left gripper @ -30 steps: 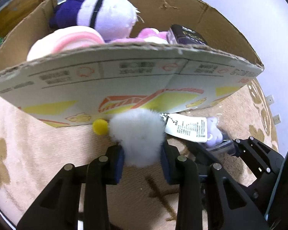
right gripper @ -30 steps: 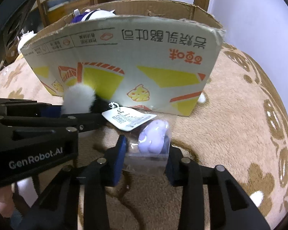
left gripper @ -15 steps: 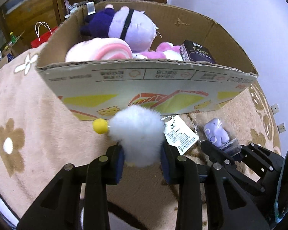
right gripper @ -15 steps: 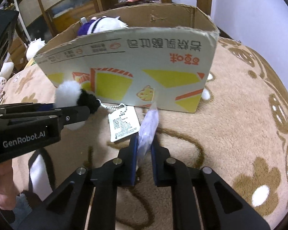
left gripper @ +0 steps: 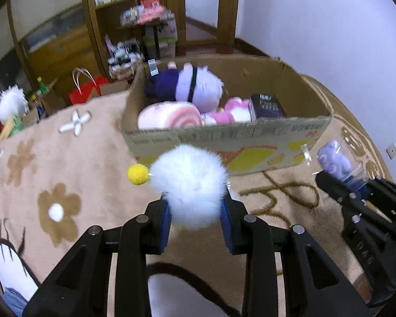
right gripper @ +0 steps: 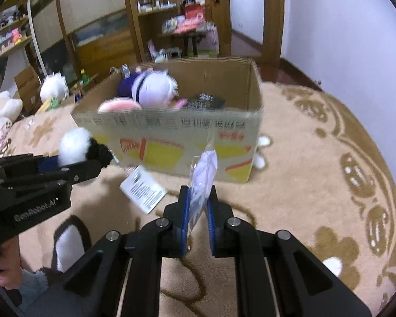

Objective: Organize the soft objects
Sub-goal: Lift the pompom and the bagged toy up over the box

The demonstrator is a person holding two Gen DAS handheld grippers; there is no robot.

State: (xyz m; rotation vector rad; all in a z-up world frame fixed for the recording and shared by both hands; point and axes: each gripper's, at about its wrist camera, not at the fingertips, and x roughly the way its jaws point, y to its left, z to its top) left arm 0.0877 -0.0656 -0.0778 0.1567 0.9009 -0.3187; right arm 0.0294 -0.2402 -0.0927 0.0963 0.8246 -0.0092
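Note:
My left gripper [left gripper: 196,212] is shut on a white fluffy pompom toy [left gripper: 190,182] with a small yellow ball [left gripper: 137,174] at its side and a paper tag [right gripper: 142,189] dangling below it. The same toy [right gripper: 75,150] shows at the left of the right wrist view. My right gripper [right gripper: 199,206] is shut on a clear bag holding a small lilac plush [right gripper: 204,174], seen at the right in the left wrist view as the bagged plush [left gripper: 335,161]. Both toys hang above the rug, in front of the open cardboard box [left gripper: 224,137], which holds several plush toys.
The box [right gripper: 171,129] stands on a beige flowered rug [left gripper: 52,185]. Inside lie a purple-and-white doll [left gripper: 195,84], a pink roll plush [left gripper: 169,115] and a dark packet [left gripper: 266,105]. Wooden shelves [right gripper: 158,13] and a red bag [left gripper: 84,91] stand behind; a hand [right gripper: 5,272] grips the left tool.
Both grippers have risen with their toys, so the box interior now shows from above. The right gripper closed on the bagged lilac plush and lifted it off the rug.

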